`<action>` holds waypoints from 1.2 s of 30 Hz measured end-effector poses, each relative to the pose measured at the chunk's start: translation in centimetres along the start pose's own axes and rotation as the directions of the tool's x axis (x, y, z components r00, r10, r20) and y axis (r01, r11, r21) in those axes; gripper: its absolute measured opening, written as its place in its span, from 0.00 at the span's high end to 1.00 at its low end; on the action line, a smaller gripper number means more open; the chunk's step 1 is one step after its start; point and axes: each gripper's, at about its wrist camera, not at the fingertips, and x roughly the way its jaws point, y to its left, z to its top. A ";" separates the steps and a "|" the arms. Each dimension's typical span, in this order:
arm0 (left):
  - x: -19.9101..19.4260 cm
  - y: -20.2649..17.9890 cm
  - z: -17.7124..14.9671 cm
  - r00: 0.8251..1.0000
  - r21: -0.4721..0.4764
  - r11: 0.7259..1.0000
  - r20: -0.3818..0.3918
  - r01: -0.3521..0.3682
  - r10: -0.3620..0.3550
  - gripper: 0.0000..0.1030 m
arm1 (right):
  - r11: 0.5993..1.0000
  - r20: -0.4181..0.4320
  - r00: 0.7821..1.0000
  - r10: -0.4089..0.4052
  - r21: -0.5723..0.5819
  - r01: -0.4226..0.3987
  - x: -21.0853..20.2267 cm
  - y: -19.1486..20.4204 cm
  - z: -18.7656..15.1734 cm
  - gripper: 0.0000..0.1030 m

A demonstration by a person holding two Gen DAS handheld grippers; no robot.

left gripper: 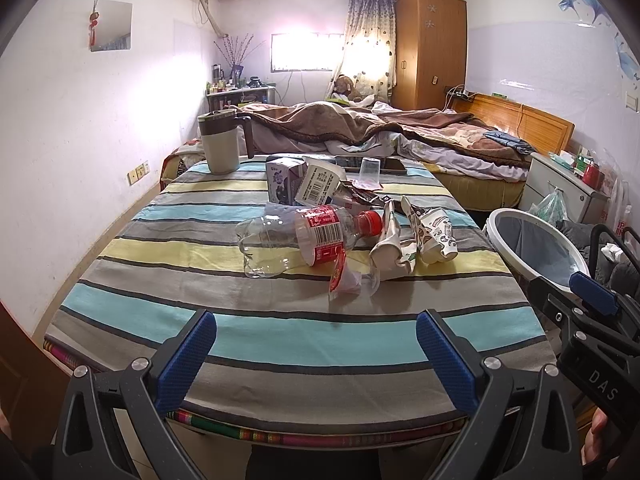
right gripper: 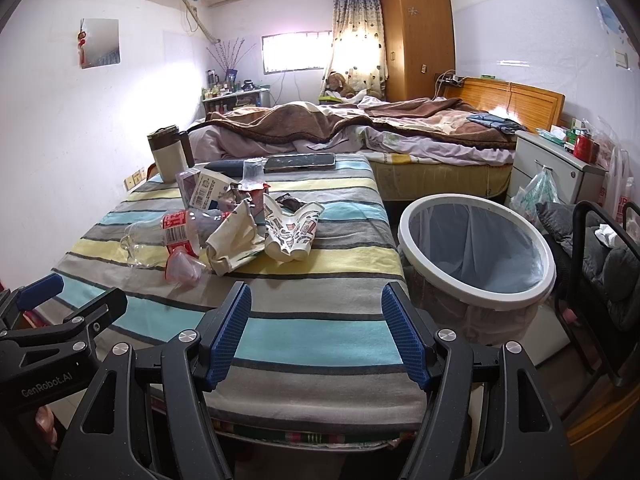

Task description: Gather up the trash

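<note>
Both pairs of blue-padded fingers are spread wide and hold nothing: the left gripper point(left gripper: 316, 354) hangs over the near edge of the striped tablecloth point(left gripper: 280, 332), the right gripper point(right gripper: 316, 330) over the same edge, nearer the bin. The trash lies heaped mid-table, well ahead of both: a crushed clear bottle point(left gripper: 296, 240) with a red label and cap, a small clear cup with a red lid point(left gripper: 352, 280) just in front of it, two crumpled paper cups point(right gripper: 260, 236) to its right, and cartons point(left gripper: 304, 184) and wrappers behind. To start well, I judge the nearest, loosest piece should go first, pinched across its narrow part so the pile is not dragged. The white-rimmed bin point(right gripper: 476, 240) stands just beside the table's right side, lined with a bag; no trash shows inside. The lidded mug point(left gripper: 222, 142) and phone point(right gripper: 300, 161) at the far end are not rubbish.
</note>
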 end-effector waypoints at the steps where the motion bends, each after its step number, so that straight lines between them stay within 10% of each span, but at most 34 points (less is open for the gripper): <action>1: 0.0 0.0 0.0 1.000 0.000 1.000 -0.001 0.000 0.000 0.01 | 1.000 0.000 1.000 -0.001 0.000 0.001 0.0 0.0 0.0 0.33; 36: 0.3 0.2 -0.1 1.000 0.004 1.000 -0.009 -0.004 0.004 0.01 | 1.000 -0.012 1.000 -0.003 -0.001 0.003 0.2 -0.1 -0.1 0.33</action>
